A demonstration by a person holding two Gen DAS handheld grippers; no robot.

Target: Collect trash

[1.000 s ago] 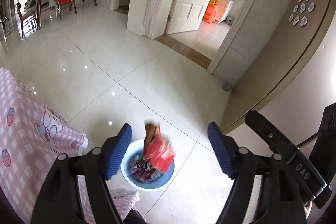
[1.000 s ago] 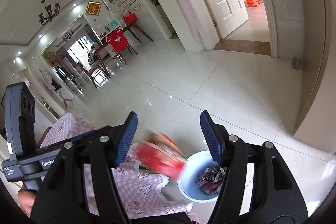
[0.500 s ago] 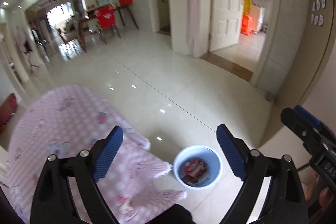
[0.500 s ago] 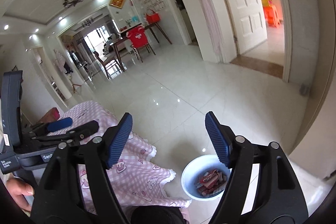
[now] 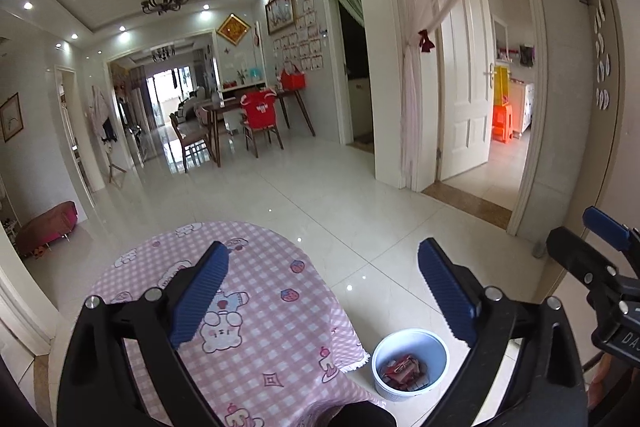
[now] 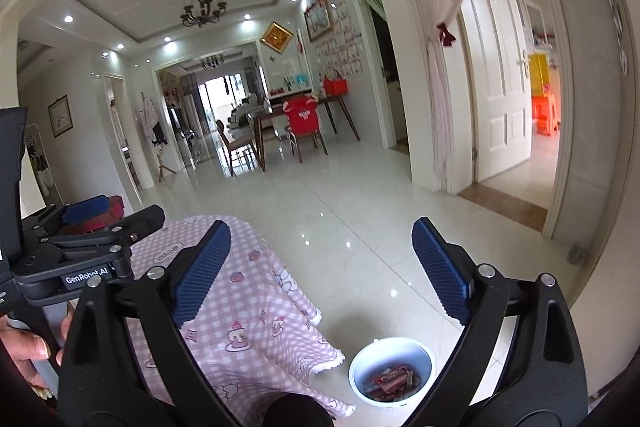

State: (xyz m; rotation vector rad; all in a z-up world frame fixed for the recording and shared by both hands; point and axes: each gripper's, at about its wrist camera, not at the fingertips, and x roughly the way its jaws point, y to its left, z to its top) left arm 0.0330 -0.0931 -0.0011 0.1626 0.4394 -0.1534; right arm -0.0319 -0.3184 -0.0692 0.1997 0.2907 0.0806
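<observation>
Both fingers (image 5: pixel 200 297) (spread) above bin (image 5: pixel 412 343).

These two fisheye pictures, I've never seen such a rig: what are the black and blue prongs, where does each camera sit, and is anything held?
A person carries a handheld two-finger tool in each hand; each camera rides on its tool, looking along the fingers. The left tool and right tool both stand open, holding nothing. Below is a table under a pink checked cloth, with no trash showing on the visible part. Beside it on the floor stands a white bin holding red wrappers.
</observation>
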